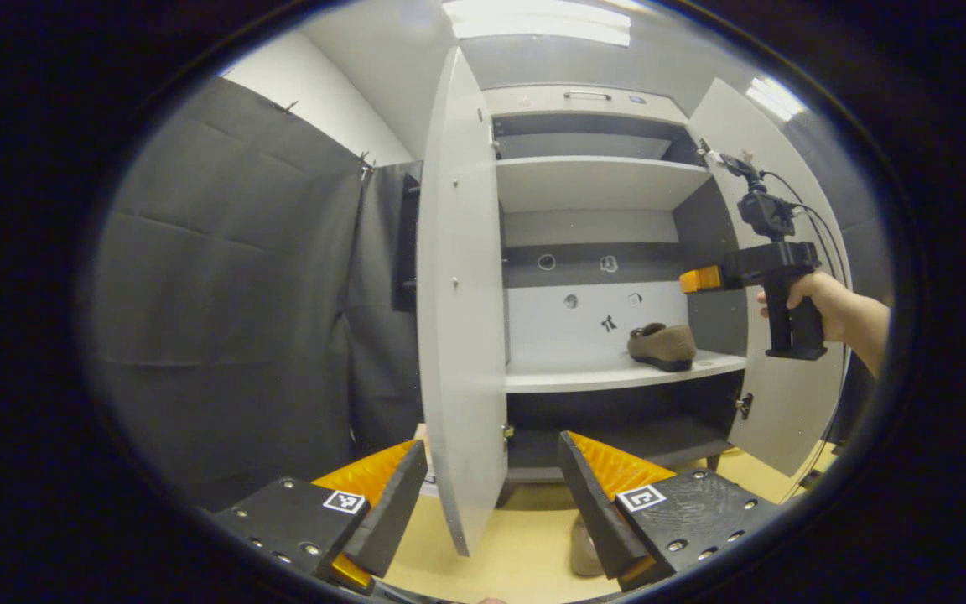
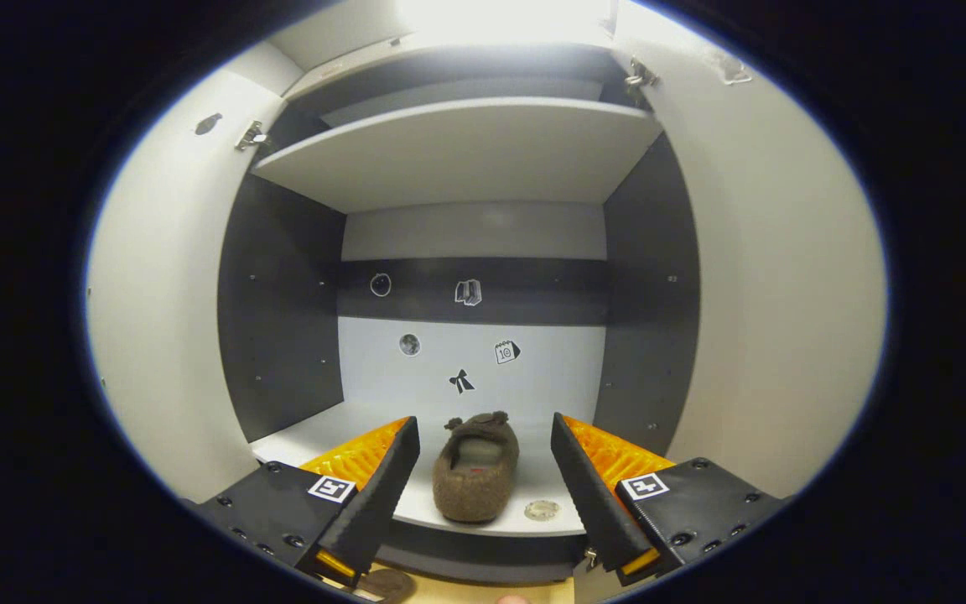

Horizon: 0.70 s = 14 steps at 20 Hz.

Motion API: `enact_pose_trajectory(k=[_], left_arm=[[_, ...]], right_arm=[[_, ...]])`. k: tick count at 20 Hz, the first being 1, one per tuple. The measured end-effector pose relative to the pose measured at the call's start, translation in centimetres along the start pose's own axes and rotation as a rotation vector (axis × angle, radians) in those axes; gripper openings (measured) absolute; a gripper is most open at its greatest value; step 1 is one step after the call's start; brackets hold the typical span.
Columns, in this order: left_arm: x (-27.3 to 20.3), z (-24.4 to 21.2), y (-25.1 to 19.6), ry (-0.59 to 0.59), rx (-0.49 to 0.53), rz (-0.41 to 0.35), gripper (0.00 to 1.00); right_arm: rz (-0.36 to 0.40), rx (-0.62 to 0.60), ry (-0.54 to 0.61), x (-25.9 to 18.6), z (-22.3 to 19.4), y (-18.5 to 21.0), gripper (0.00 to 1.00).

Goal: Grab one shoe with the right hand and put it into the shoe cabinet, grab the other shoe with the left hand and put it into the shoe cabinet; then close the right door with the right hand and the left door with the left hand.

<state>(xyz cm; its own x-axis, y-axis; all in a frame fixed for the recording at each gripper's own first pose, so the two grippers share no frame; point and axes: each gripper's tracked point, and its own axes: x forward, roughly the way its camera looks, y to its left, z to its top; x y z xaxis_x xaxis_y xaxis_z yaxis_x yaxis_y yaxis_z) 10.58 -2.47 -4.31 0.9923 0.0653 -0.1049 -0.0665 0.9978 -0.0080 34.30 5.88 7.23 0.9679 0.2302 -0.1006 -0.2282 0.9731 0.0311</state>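
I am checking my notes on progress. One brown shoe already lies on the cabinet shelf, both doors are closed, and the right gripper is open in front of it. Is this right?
Not quite: the doors are open, not closed. The left gripper view shows the left door and right door swung wide. The rest holds: the brown shoe lies on the shelf, and the right gripper is open in front of it.

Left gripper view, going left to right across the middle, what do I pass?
Black cloth wall → open left door → brown shoe on the shelf → right gripper → hand holding it.
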Motion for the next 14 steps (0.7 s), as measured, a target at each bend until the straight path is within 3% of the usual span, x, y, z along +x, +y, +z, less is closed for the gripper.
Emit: enact_pose_trajectory(k=[6,9,10,14], left_arm=[[2.4,-5.5,-4.3,0.130,-0.044,-0.158,1.00],[4.2,-9.5,-5.6,0.230,-0.057,-0.205,1.00],[4.7,-11.0,-6.1,0.268,-0.061,-0.217,0.93],[6.6,-16.2,-7.5,0.392,-0.070,-0.255,0.92]], right_arm=[[-0.004,-0.002,-0.029,-6.5,-1.9,-0.4,0.99],[-0.001,-0.013,-0.025,-9.0,-3.4,-0.3,0.99],[-0.002,-0.018,-0.022,-9.8,-3.9,-0.3,1.00],[-0.008,-0.010,0.002,-12.5,-6.0,-0.3,1.00]])
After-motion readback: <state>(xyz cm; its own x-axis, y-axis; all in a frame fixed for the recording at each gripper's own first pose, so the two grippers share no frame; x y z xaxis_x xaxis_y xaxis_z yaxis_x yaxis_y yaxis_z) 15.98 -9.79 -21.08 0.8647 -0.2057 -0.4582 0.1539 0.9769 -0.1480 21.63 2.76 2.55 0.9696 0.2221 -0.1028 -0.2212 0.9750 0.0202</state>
